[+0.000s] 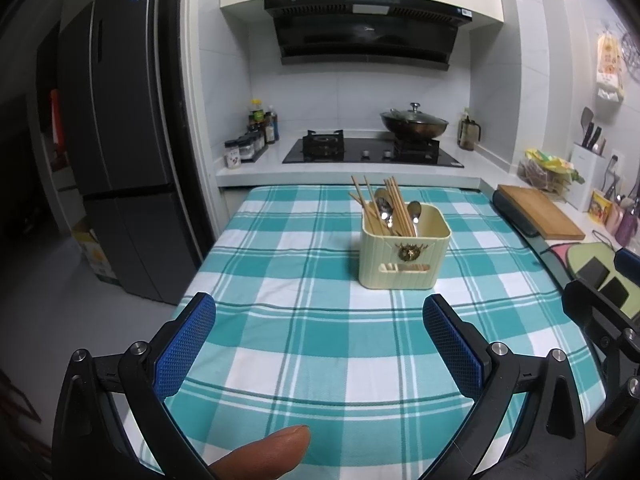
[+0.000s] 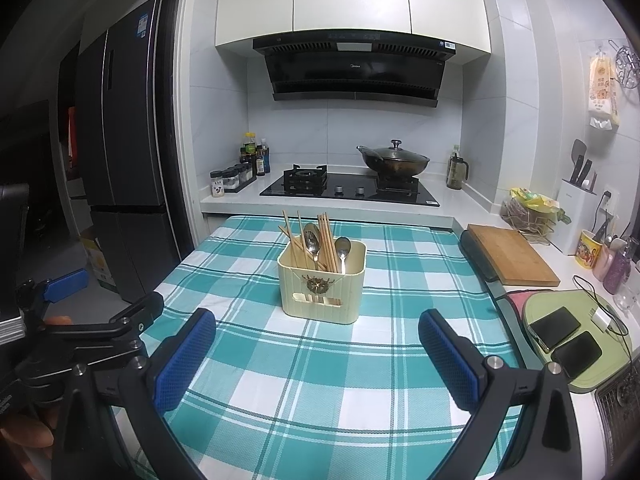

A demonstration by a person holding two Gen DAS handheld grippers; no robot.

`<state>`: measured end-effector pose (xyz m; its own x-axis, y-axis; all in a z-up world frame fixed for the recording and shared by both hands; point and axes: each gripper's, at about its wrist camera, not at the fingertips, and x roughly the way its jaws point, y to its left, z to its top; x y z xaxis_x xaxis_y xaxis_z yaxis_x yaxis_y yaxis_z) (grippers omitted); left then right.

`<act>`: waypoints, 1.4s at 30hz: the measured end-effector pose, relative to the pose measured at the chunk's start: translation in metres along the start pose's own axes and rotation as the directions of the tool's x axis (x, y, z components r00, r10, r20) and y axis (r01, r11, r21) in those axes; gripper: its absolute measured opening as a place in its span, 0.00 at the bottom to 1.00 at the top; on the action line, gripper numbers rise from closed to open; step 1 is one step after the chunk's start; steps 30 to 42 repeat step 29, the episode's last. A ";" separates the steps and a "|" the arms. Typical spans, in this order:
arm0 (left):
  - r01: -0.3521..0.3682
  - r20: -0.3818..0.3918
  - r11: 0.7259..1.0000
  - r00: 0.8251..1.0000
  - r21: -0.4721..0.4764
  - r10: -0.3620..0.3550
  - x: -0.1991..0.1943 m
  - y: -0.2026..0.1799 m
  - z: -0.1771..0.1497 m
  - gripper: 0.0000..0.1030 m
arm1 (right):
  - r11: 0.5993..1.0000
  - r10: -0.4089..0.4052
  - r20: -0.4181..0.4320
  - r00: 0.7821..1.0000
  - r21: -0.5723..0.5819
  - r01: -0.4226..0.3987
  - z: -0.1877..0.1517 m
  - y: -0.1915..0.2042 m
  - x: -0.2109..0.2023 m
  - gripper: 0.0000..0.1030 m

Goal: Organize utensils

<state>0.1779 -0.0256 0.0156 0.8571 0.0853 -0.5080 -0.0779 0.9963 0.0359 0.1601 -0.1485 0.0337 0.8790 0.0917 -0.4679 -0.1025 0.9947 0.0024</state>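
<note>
Nearest in the left wrist view, a fingertip (image 1: 276, 446) pokes in below the left gripper (image 1: 318, 320), whose blue-padded tongs are spread wide over the teal-and-white checked tablecloth (image 1: 280, 280), pinching nothing. The right gripper (image 2: 316, 334) is likewise spread wide and empty, level above the same cloth. Ahead of both pairs of tongs, slightly right of the left pair and between the right pair's tips, stands the cream utensil holder (image 2: 322, 286), upright on the cloth, with wooden chopsticks (image 2: 326, 240) and metal spoons (image 2: 343, 250) leaning inside it. Only the right wrist view shows two dark phones (image 2: 562, 340) on a green mat to the right of its tongs, and the left gripper's black frame at its left. Beyond the holder, a lidded wok (image 2: 394, 160) sits on the gas hob (image 2: 348, 188).
</note>
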 end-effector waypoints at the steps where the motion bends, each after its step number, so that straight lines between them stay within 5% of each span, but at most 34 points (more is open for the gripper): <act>1: 0.000 0.000 1.000 1.000 -0.001 0.000 0.000 -0.001 -0.001 1.00 | 1.000 -0.002 0.000 1.000 -0.001 0.002 0.000 0.001 0.000 1.00; 42: 0.021 0.029 1.000 0.999 0.007 -0.022 -0.007 -0.004 -0.006 1.00 | 1.000 0.000 -0.020 1.000 0.000 0.000 -0.006 -0.003 0.001 1.00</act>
